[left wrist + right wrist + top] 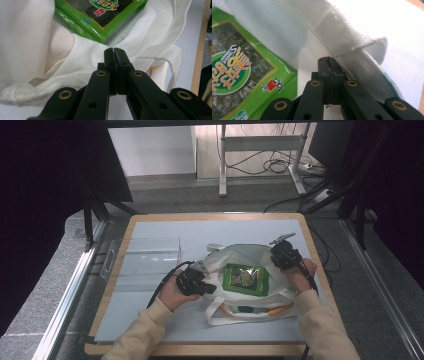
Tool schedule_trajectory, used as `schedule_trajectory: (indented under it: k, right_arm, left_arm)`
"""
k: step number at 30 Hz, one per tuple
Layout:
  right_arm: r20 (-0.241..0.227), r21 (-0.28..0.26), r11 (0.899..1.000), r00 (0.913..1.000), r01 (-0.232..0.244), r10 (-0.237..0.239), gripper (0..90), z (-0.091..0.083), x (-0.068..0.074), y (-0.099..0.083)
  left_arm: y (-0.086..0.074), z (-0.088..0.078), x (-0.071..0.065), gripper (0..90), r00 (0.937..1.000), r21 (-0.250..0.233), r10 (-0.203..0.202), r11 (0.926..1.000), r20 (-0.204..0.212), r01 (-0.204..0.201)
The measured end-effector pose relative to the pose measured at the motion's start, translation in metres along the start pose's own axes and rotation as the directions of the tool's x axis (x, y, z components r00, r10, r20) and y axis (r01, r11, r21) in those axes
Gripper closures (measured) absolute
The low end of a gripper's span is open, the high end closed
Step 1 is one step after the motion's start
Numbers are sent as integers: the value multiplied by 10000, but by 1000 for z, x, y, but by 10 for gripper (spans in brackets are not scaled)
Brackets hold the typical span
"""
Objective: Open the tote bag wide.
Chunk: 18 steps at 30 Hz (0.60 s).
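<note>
At my left fingertips, jaws pressed together with no gap; left gripper (113,50) sits at the hemmed rim of the white woven-cloth tote bag (32,45), tips right at the fabric. Can't tell whether cloth is actually pinched between the pads or only touching them. Right gripper (327,59) the same: jaws closed tight, tips against the folded hem on the bag's opposite side; a grip on the cloth is not certain there either.

High view: left gripper (196,282) at the near-left of the bag mouth, right gripper (285,254) at the far-right, mouth spread between them. Flat green foil packet of seaweed snacks (245,279) lies inside the bag, face up, roughly centred. Looks like more than one packet stacked in the left gripper view (100,17).

Handling, my read: cloth is soft, limp, will sag and fold wherever unsupported; hem is doubled and stitched, the best place to pinch. The white handle strap (220,312) looping toward me would also take a grip. Packet light, glossy, likely slippery and crushable; take it by a sealed edge, not the middle.

Further out: clear plastic rectangular tray (145,257) just left of the bag, apart from it, on the grey mat over the wooden table (117,245).
</note>
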State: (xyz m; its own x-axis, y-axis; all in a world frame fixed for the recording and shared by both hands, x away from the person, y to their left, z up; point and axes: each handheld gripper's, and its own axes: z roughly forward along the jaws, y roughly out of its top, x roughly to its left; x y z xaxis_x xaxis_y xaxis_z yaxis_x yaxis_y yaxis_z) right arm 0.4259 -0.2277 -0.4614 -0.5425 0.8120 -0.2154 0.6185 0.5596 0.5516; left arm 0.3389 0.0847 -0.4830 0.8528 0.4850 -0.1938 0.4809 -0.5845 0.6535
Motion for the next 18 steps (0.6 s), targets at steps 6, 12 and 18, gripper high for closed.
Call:
schedule_trajectory:
  k: [6, 12, 18]
  right_arm:
    - [2, -22, 10000, 10000, -73, 73, 892, 4, -3, 1]
    - [84, -87, 10000, 10000, -30, 31, 892, 4, -1, -2]
    - [-550, -536, 9981, 9979, 315, -344, 892, -15, 16, -6]
  left_arm:
    - [0, 1, 0, 900, 10000, 44, 12, 10000, -16, -12]
    - [0, 1, -1, 899, 10000, 55, 19, 10000, -33, -19]
    - [0, 2, 0, 899, 10000, 74, 36, 10000, 3, -36]
